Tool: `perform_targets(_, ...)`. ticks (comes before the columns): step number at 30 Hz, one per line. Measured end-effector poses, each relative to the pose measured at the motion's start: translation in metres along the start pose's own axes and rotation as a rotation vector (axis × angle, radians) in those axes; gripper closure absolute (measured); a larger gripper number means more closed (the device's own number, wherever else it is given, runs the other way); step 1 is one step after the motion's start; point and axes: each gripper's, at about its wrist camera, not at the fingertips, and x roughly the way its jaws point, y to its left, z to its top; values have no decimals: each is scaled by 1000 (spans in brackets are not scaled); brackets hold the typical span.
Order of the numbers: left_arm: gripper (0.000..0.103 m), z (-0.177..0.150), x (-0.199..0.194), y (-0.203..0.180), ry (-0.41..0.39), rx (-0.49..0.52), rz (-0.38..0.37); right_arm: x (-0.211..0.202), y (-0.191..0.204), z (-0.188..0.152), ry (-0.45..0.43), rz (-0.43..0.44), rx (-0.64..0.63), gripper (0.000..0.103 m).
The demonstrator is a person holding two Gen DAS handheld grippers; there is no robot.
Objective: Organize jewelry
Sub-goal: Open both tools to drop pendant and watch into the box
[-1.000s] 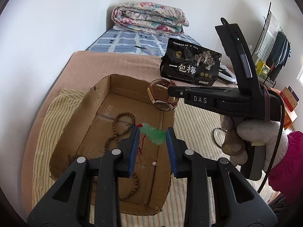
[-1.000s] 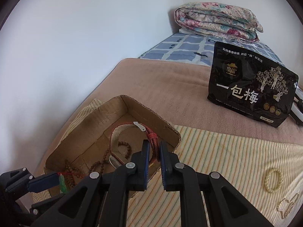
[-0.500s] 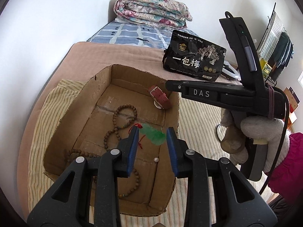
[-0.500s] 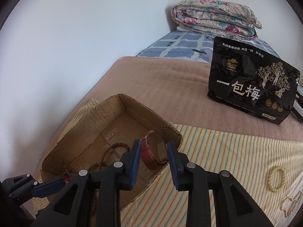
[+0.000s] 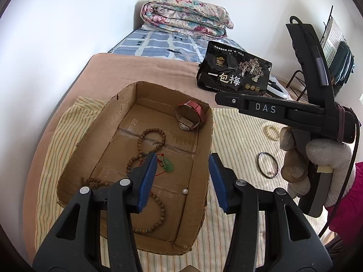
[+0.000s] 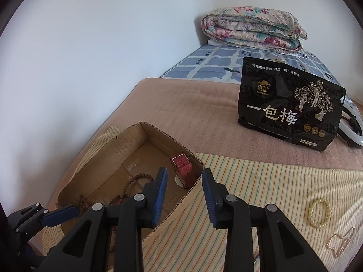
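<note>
Bed with pink blanket (image 5: 145, 72), striped cloth (image 6: 261, 176) on top, white wall at left. Cardboard box (image 5: 205, 158) on cloth. Inside box: red-strap watch (image 5: 189, 115) at far right corner, brown beads (image 5: 145, 145) along middle, green pendant (image 5: 168, 165) on red cord beside beads, small pearl (image 5: 185, 191) near right wall. Left gripper (image 5: 182, 176) over box, jaws just opened, empty. Right gripper (image 6: 184, 195) above box's right wall, jaws just opened, empty. On cloth right of box: pearl bracelet (image 6: 320, 210), pearl strand (image 6: 340, 242), dark bangle (image 5: 267, 165). Black pouch (image 6: 290, 104) far right.
</note>
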Motion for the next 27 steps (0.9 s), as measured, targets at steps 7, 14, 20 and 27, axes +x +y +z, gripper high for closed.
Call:
perform_targets(7, 55, 2, -7, -11, -13, 0, 4, -19, -11, -1, -27, -12, 5, 62)
perform_targets(14, 55, 4, -10, -29, -19, 25, -9, -42, -27, -4, -51, -34, 8, 46)
perform_targets(20, 55, 6, -9, -53, -18, 53, -36, -68, -52, -6, -93, -78, 38, 30)
perform_targets(27, 41, 7, -3, -78, -6, 77, -70, -95, -91, -15, -112, -132, 81, 21)
